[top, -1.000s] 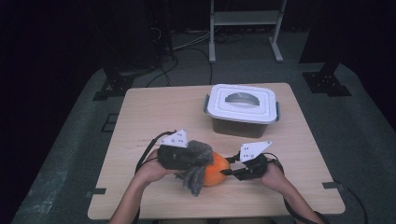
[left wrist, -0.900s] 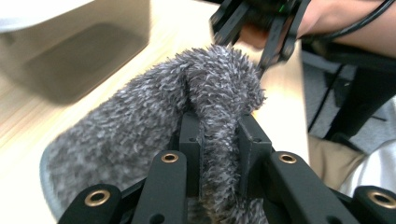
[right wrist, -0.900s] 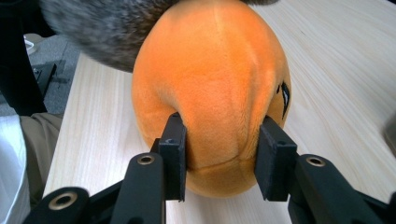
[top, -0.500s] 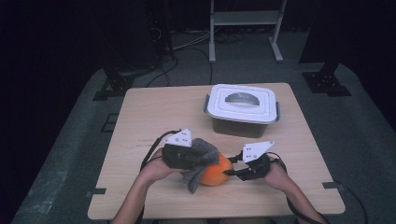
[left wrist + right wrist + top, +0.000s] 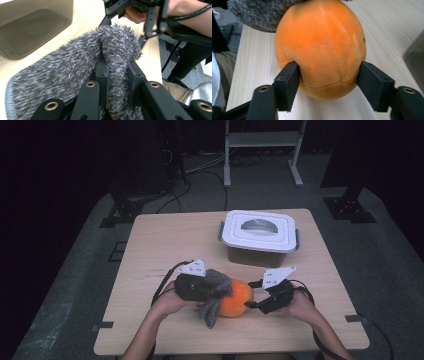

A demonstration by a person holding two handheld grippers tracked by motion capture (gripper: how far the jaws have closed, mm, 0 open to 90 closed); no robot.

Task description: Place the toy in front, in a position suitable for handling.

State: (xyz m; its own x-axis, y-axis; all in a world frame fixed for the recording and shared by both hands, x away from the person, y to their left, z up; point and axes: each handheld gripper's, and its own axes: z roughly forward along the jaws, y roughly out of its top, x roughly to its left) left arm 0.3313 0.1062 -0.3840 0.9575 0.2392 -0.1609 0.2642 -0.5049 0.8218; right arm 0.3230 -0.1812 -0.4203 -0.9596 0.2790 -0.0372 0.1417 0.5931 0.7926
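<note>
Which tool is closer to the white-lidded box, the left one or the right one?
Right. The right tool sits just in front of the box, at the orange fruit; the left tool is farther left.

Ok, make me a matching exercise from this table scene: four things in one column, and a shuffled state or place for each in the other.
Things:
1. grey fuzzy cloth
2. orange fruit
3. lidded container
4. right hand-held gripper

States or places:
A. stands alone at the far side of the table, white lid on
B. lies on the table with a jaw at each side
C. pinched between the shut jaws of the left hand-held gripper
D. jaws have just been opening, spread round the fruit

Pairs: 1-C, 2-B, 3-A, 4-D
</note>
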